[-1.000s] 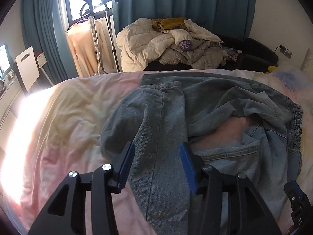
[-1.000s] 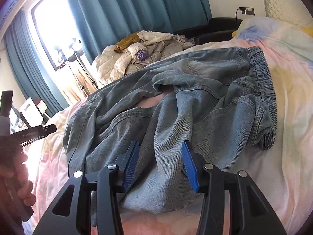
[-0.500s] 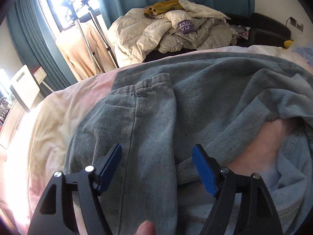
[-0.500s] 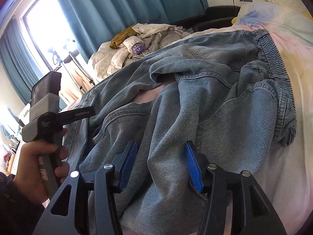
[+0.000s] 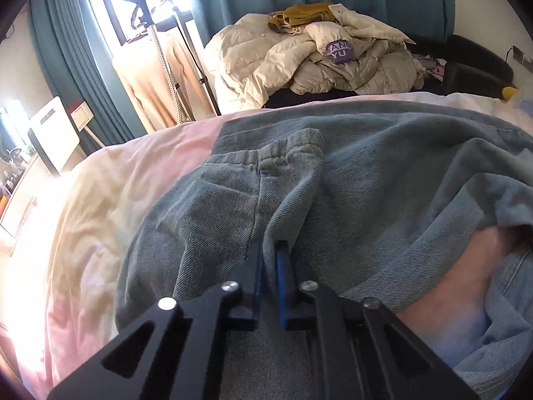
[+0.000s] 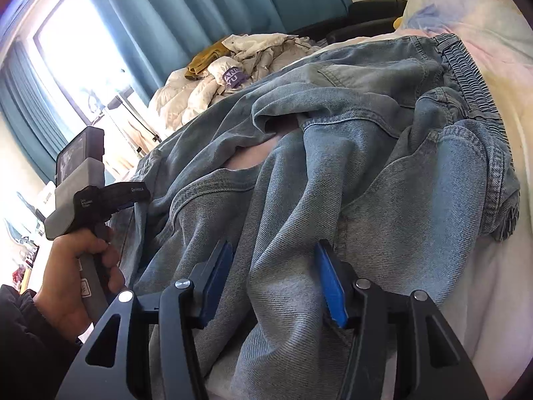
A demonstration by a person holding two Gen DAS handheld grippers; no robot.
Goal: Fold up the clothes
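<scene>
Crumpled blue jeans [image 5: 349, 180] lie spread across the bed; they also fill the right wrist view [image 6: 349, 140], with the elastic waistband [image 6: 466, 76] at the far right. My left gripper [image 5: 269, 253] is shut on a raised fold of denim in a trouser leg, below the leg hem [image 5: 266, 156]. My right gripper [image 6: 274, 276] is open, its jaws set either side of a ridge of denim near the bed's front edge. The left gripper's body [image 6: 86, 193], held in a hand, shows at the left of the right wrist view.
The bed [image 5: 110, 193] has a pink and cream cover. A pile of pale jackets [image 5: 309, 56] lies on a dark sofa beyond it. A garment stand [image 5: 166, 60] and teal curtains [image 5: 66, 60] stand by the window. A pillow [image 6: 466, 10] lies at the bed's head.
My left gripper has moved forward over the trouser leg and shut on a fold of denim. My right gripper has lowered closer onto the jeans and stayed open.
</scene>
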